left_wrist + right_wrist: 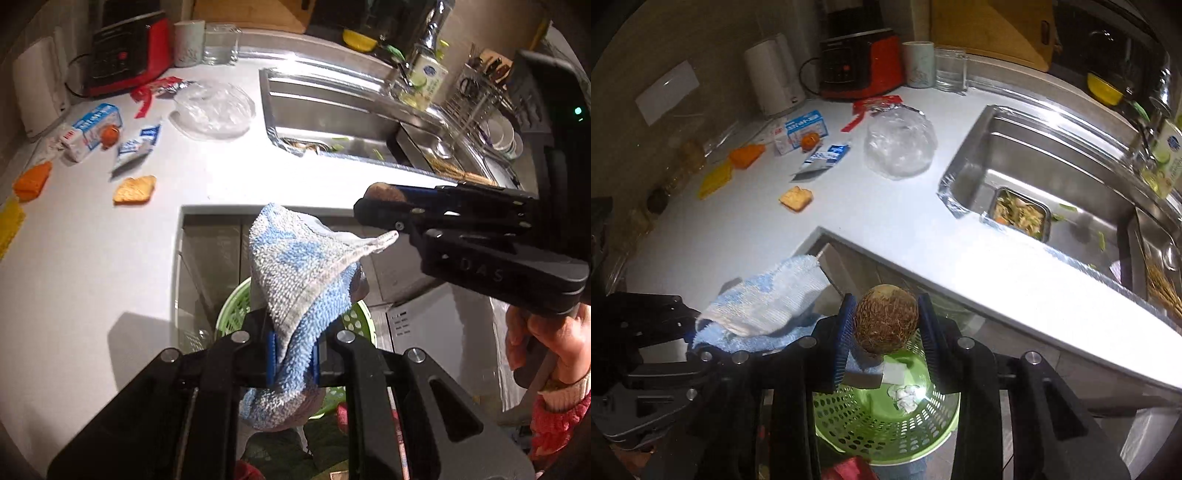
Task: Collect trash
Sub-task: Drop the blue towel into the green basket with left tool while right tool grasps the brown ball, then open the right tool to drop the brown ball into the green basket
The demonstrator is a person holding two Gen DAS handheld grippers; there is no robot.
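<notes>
Evidently the drop-off step is in hand: both loads hang off the edge of the white surface (923,236), over the green perforated basket (886,424) that sits directly below. The left hand-held gripper (293,354) clamps a blue-and-white terry cloth (299,280), which drapes forward past its fingers. The right hand-held gripper (884,339), level and just right of the left one, pinches a brown hairy taro-like root (886,319). Next, likely, its jaws must part squarely above the basket.

The right gripper (885,334) clamps a hairy brown taro root (885,318) above a green perforated basket (886,421), blue-white cloth (764,304) at left.
</notes>
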